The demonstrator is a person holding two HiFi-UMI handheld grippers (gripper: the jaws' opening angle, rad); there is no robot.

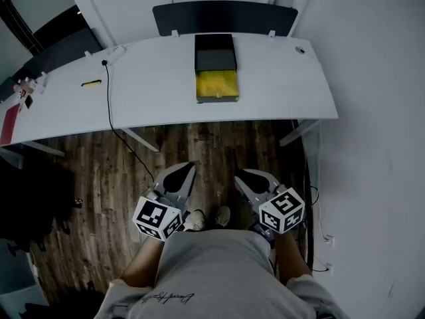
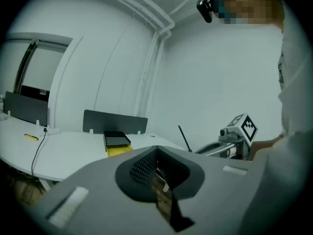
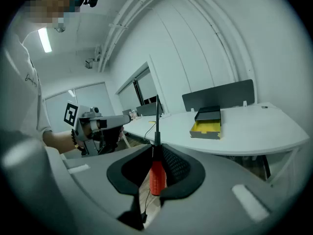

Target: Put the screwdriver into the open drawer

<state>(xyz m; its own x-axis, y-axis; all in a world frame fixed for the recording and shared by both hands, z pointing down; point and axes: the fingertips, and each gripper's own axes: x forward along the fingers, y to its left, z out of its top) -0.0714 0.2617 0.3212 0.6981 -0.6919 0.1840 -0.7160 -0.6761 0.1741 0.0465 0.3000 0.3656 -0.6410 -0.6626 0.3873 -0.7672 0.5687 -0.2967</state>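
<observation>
Well apart from the white desk point(image 1: 279, 92), which fills the upper half of the head view, with a stretch of plank floor point(image 1: 199, 145) between.

Risks, by judgement:
- Long carry across that gap with a thin tool clamped only at the handle. Could twist or slip in the pads and drop to the planks.
- Could knock the desk edge or the drawer front, with the long shaft leading.
- Could miss the open drawer point(image 1: 216, 86) at upper centre. Small target with a black housing just behind, so might land on the desk top beside it.
- Lesser worry: black cable point(image 1: 109, 108) trailing off the desk at upper left. Off the straight path, but catchable on a wide swing.

Materials and shapes, big to small:
- Desk: smooth matt white slab, thin, with a curved front edge.
- Floor: dark brown planks with visible grain.
- Partition panel point(image 1: 224, 17) at top centre: dark, flat, round-cornered.
- Drawer: shallow rectangular tray, yellow inside, pulled out from a flat black box.
- Right gripper point(image 1: 246, 179), lower centre right: grey moulded shells with black ribbed pads, clamped tight on the screwdriver point(image 3: 155, 176).
- Left gripper point(image 1: 186, 171), lower centre left: same build, jaws pressed together on nothing, only floor showing through the slit.
- Screwdriver: red, faintly ribbed handle, seemingly plastic, then a black collar and a slim dark straight shaft pointing up the middle of the right gripper view.
</observation>
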